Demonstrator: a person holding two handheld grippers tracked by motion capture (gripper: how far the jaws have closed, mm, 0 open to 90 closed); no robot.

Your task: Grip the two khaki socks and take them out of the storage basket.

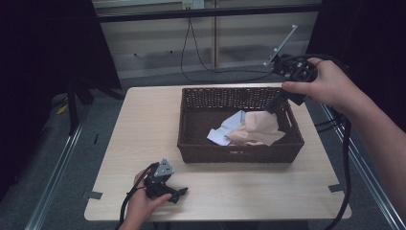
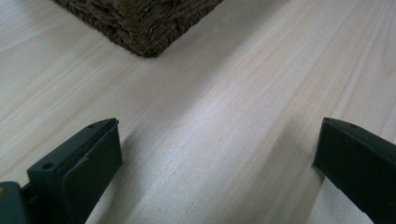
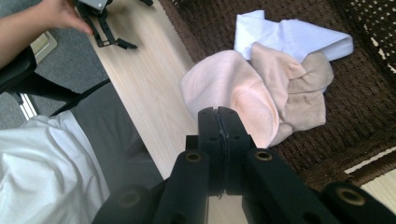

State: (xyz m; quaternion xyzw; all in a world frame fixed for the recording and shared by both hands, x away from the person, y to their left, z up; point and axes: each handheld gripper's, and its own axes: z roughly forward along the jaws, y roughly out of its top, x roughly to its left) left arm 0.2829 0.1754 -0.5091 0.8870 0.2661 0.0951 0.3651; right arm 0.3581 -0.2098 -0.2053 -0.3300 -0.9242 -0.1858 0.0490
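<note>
Two claws are in use, one in each hand. Nearest to the person, the left claw (image 1: 178, 193) lies low on the front part of the pale wooden bench (image 1: 143, 124), held by the left hand (image 1: 143, 201). In the left gripper view its jaws stand wide apart with only bare wood between them, and a corner of the dark woven basket (image 2: 144, 23) is ahead of them, well apart.

Farther away, the basket (image 1: 239, 153) stands on the middle of the bench. Inside it lie crumpled cloths: a pink cloth (image 3: 229, 93), a beige one (image 3: 303, 98) and a white one (image 3: 289, 37), touching each other.

The right hand (image 1: 330, 86) holds the right claw (image 1: 276, 103) over the far right rim of the basket. Its jaws are pressed together with nothing between them, and the pink cloth lies just under and beyond the tips.
</note>
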